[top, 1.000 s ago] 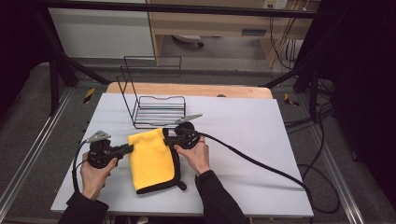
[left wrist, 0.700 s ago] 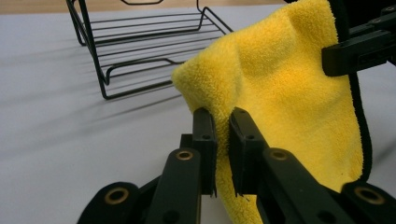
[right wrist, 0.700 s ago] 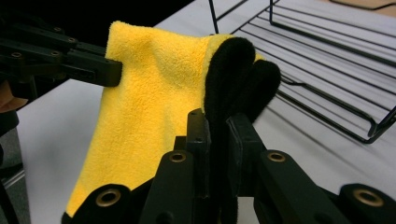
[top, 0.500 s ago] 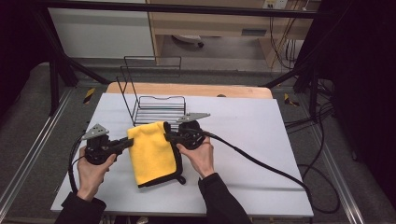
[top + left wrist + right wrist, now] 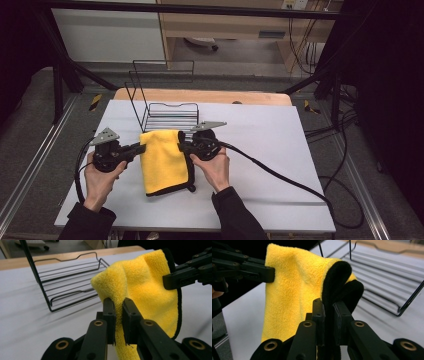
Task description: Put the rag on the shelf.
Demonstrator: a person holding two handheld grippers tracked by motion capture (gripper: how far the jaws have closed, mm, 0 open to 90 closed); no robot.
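1. Folded yellow microfibre cloth with black edging (image 5: pixel 165 161): we hold it by its two far corners. The far edge is off the table, stretched between the grippers; the near part drapes down and its near end lies on the white table top (image 5: pixel 280 150).
2. Left gripper (image 5: pixel 141 148): jaws pinched narrow on the cloth's left corner. In the left gripper view the yellow pile (image 5: pixel 140 285) bunches up between our two black jaws.
3. Right gripper (image 5: pixel 181 147): jaws likewise pinched narrow, on the right corner. The right gripper view shows the black hem (image 5: pixel 337 282) folded over and squeezed between the jaws.
4. Step in hand, as we read it: lifting the cloth by its top edge, likely to carry it to the black wire rack (image 5: pixel 165 112) standing just beyond it, with its flat wire bed low and its tall frame at the back.
5. Next move calls for:
   - both grips kept tight, hands level so the edge stays taut
   - enough lift that the near end clears the table before we go forward
   - both hands forward together, no twist
6. Risk: the near end could catch the rack's front rail (image 5: pixel 169 106) if we go in low.
7. Further out: wooden board edge (image 5: pixel 200 95) behind the rack, black cable (image 5: pixel 280 172) trailing right across the table.
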